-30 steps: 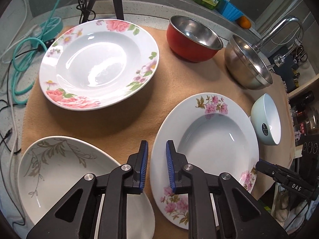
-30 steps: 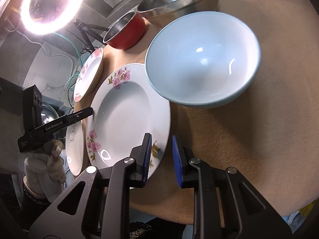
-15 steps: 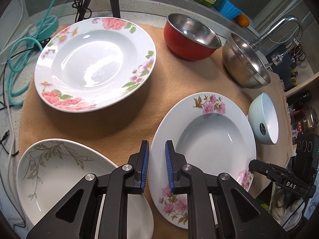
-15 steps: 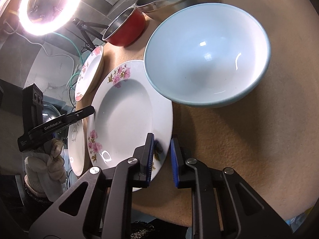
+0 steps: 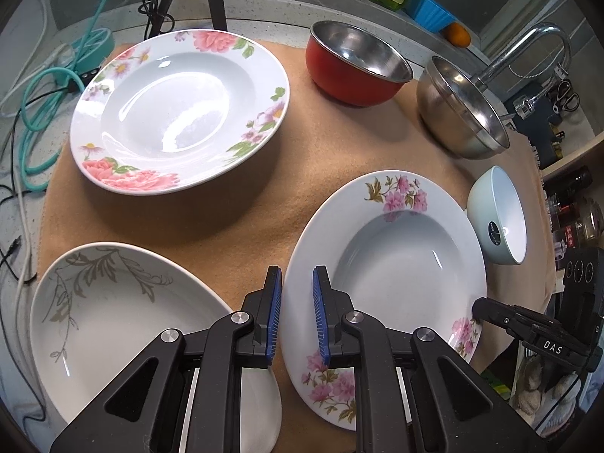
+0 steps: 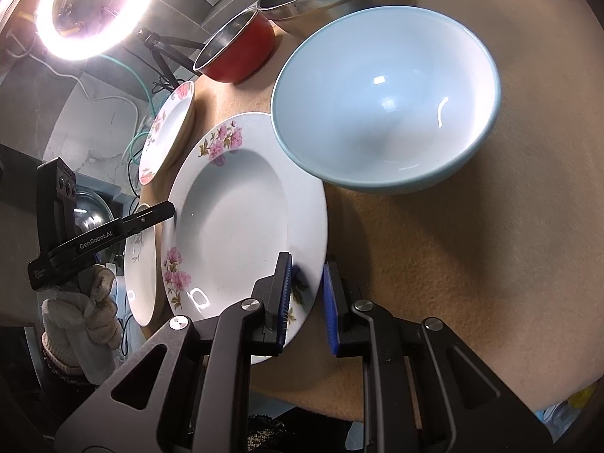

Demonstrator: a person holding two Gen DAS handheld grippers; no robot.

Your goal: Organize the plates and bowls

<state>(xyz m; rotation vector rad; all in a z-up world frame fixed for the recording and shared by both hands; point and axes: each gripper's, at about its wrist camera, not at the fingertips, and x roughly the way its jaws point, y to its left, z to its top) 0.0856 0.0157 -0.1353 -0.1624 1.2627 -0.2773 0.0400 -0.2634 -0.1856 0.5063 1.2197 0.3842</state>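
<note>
Both grippers, left gripper and right gripper, pinch opposite rim edges of the pink-flowered plate.

Both grippers angle steeply downward. The left gripper jaws clamp a plate rim; the right gripper jaws likewise. A gloved hand holds the left, seen at 9 o'clock.

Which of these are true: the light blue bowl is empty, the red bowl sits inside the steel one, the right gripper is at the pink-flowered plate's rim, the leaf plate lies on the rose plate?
1. The light blue bowl is empty. True.
2. The red bowl sits inside the steel bowl. False: they stand side by side.
3. The right gripper has the rim of the pink-flowered plate between its jaws. True.
4. The leaf plate lies on the rose plate. False: they lie apart on the mat.
</note>
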